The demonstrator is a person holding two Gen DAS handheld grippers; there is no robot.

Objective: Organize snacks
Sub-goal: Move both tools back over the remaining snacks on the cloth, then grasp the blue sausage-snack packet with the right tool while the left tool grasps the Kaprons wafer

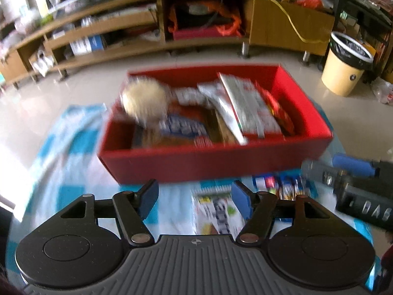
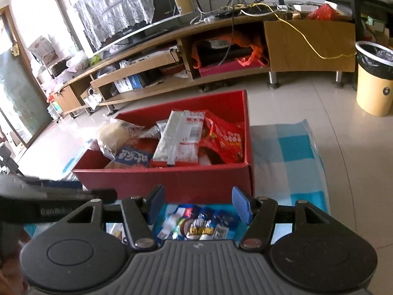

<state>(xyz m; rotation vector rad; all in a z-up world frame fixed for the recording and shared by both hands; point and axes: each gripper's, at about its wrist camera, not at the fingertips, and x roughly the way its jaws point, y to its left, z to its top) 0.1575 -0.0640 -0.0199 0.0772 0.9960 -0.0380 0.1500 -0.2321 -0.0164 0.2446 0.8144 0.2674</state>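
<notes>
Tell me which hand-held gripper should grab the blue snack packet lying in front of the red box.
Right. The right hand-held gripper is open, with the blue snack packet lying directly between its fingers, just short of the red box. From the left hand-held gripper, that packet sits off to the right.

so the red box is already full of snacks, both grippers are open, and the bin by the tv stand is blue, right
Not quite: the bin is yellow with a black liner, as the right wrist view shows. The rest holds: the red box holds snacks, and the left gripper and right gripper are open.
</notes>
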